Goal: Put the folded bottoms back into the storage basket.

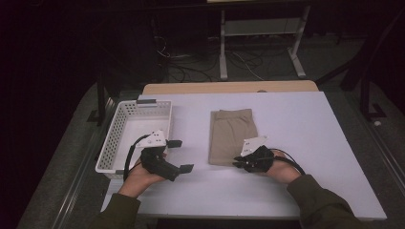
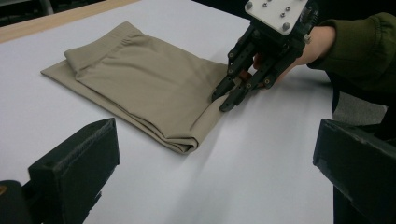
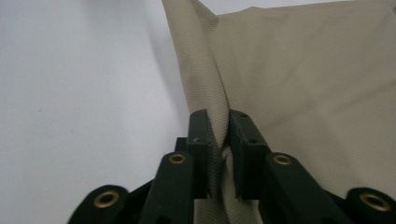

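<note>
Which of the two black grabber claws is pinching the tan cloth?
The right gripper: its jaws are pressed shut on the near edge of the folded tan cloth. The left gripper is wide open beside the white plastic basket, touching nothing.

On the table (image 1: 296, 124), the folded garment (image 1: 231, 136) lies near the middle, with the basket (image 1: 111, 143) well apart at its nine o'clock, along the table's left edge. The right gripper (image 1: 237, 162) sits at the garment's near right corner, at about five o'clock from its middle, with a fold of that edge between its jaws. The left gripper (image 1: 180, 155) is just beside the basket at its four o'clock, between basket and garment, touching neither.
</note>
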Tool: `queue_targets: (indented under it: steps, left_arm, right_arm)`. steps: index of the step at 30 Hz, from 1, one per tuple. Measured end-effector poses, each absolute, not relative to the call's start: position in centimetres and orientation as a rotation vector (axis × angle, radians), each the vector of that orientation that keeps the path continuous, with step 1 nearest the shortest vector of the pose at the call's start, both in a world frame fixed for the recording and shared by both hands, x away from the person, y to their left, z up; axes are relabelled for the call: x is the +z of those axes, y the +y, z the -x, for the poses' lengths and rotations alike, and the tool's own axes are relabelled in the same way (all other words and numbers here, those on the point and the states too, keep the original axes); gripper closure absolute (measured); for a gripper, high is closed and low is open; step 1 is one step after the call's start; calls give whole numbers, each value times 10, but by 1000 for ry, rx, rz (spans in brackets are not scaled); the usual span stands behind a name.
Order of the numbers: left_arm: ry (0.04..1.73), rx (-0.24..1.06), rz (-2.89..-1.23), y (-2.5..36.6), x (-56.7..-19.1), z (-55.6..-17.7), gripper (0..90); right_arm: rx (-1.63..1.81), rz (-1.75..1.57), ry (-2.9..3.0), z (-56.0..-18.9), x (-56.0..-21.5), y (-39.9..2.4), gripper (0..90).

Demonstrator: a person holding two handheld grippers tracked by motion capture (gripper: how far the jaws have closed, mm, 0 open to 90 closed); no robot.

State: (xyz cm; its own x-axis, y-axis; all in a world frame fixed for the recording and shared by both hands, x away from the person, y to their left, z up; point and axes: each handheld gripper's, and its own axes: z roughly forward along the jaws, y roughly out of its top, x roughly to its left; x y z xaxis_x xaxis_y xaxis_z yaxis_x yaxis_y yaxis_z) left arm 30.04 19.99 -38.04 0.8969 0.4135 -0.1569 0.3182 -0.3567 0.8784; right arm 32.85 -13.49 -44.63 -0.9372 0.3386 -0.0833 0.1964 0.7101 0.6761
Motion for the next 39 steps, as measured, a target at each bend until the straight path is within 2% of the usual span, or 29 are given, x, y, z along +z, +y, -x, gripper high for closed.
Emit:
queue_targets:
  steps: [7,39]
  left_arm:
    - [533,109,-1970,200,-380,-300,4]
    - [532,106,-1971,200,-380,-300,4]
  right_arm:
    - [1050,-414,2730,-330,-445,-135,829]
    - [1093,-392,2795,-313,-436,-136,831]
